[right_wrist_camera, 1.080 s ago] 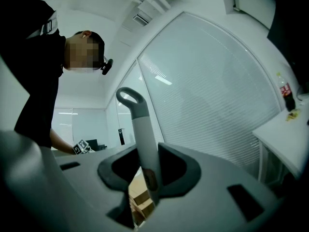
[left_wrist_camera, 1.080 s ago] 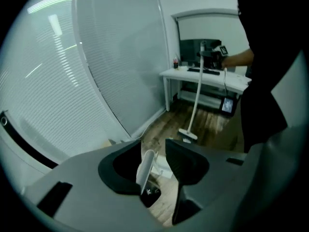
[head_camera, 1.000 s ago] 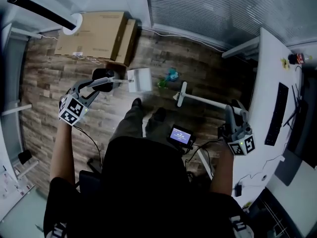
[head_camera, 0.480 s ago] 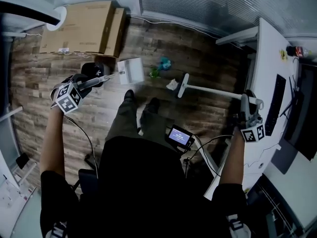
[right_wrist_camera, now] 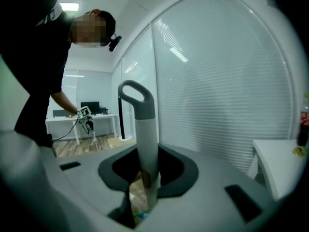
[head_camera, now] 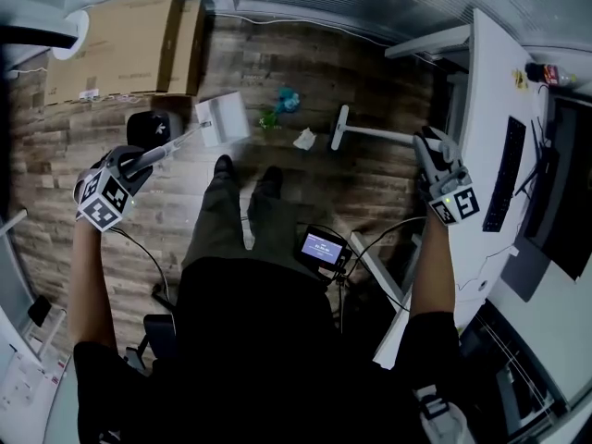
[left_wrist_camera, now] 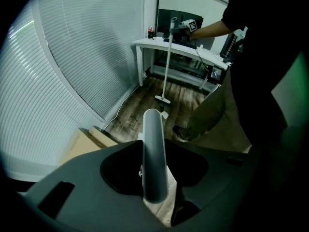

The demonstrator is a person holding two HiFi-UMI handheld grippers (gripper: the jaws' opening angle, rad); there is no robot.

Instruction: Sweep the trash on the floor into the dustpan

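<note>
My left gripper (head_camera: 146, 160) holds the grey handle (left_wrist_camera: 153, 163) of the white dustpan (head_camera: 222, 118), and its jaws are closing on that handle. The pan sits on the wood floor ahead of the person's feet. To its right lie green and teal scraps (head_camera: 285, 102) and a white crumpled paper (head_camera: 304, 139). The broom head (head_camera: 340, 128) stands just right of the paper. Its white stick (head_camera: 384, 135) runs to my right gripper (head_camera: 430, 151), which is shut on the grey looped broom handle (right_wrist_camera: 141, 115). In the left gripper view the broom (left_wrist_camera: 166, 62) stands upright by the desk.
Flat cardboard boxes (head_camera: 120, 40) lie at the back left by the blinds. A black round object (head_camera: 153, 128) sits beside the dustpan handle. A white desk (head_camera: 490, 109) with keyboard and monitor lines the right. A small screen device (head_camera: 320, 248) hangs at the person's waist.
Both hands have come down. The right gripper has swung forward with the broom handle, and the stick now leans lower. The left gripper has tilted downward with the dustpan handle.
</note>
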